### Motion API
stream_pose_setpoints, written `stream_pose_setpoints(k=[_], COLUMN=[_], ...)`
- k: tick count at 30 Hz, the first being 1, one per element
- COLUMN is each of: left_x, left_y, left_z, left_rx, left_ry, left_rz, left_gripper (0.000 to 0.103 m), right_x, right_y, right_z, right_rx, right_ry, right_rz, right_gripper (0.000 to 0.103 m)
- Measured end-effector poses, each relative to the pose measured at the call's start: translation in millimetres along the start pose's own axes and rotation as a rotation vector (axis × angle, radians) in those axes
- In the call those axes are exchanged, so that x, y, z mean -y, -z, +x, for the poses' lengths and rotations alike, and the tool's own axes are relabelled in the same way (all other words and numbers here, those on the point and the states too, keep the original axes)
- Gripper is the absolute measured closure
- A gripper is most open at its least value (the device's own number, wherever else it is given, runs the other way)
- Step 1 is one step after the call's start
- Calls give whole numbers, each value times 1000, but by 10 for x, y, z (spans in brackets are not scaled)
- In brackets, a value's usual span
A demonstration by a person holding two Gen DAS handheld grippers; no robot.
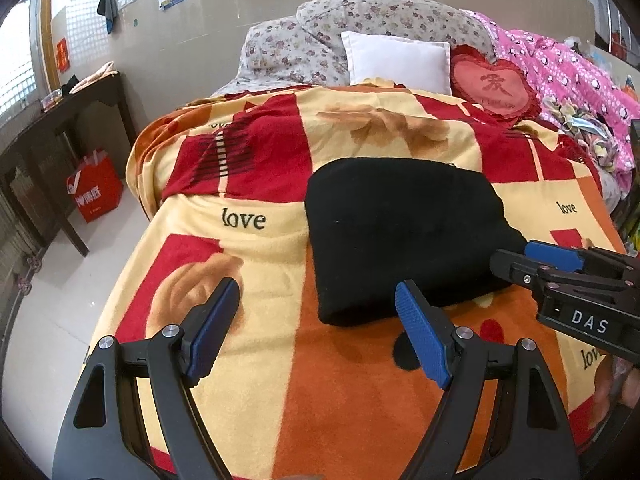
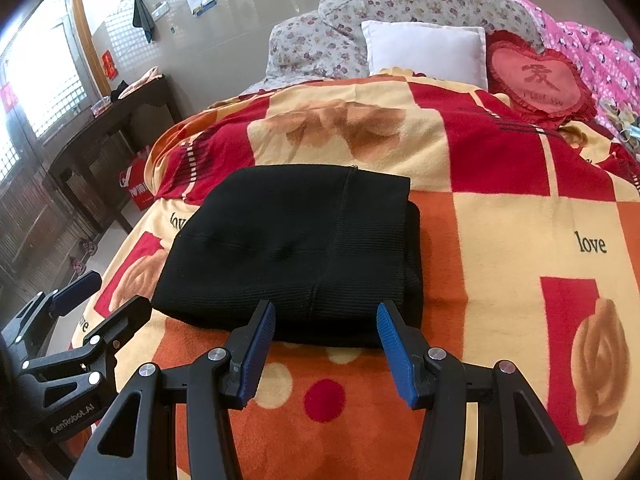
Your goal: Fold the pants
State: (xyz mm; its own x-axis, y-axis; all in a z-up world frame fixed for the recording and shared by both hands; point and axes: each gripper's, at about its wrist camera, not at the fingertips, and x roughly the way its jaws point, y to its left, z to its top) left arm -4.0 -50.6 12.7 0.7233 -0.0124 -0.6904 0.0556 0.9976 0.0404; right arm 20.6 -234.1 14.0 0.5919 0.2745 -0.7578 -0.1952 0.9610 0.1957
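We saw the black pants (image 2: 296, 252) lying as a compact folded bundle on the bed blanket (image 2: 500, 220), in the near middle part of it, well apart from the white pillow (image 2: 428, 52) and the red heart cushion (image 2: 540, 80) at the head of the bed. At least 2 layers were visible at the bundle's right edge, and its outline was roughly rectangular, with a rounded left side.

Our left gripper (image 1: 316, 328) had its fingers spread wide and held nothing; it stood over the blanket just before the near left corner of the bundle. Our right gripper (image 2: 326, 350) was also spread, with nothing between the pads (image 2: 260, 344), and its tips were close to the near edge of the pants; we could not tell whether they touched the cloth.

We judged the folding was almost or fully done, because no leg hung loose. What remained, in our opinion, was perhaps 1 small smoothing, or only to take both tools away.
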Motion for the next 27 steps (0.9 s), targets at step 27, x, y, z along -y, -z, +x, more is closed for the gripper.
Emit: stream_pose_setpoints(k=[27], left_x=[69], left_y=[42], left_z=[41], left_rx=[-19], left_ry=[13], left_rz=[6], left_gripper=[22], right_x=[14], right_y=[21], right_z=[23], right_rx=[-11], right_ry=[2], right_rz=[-1], right_gripper=[52])
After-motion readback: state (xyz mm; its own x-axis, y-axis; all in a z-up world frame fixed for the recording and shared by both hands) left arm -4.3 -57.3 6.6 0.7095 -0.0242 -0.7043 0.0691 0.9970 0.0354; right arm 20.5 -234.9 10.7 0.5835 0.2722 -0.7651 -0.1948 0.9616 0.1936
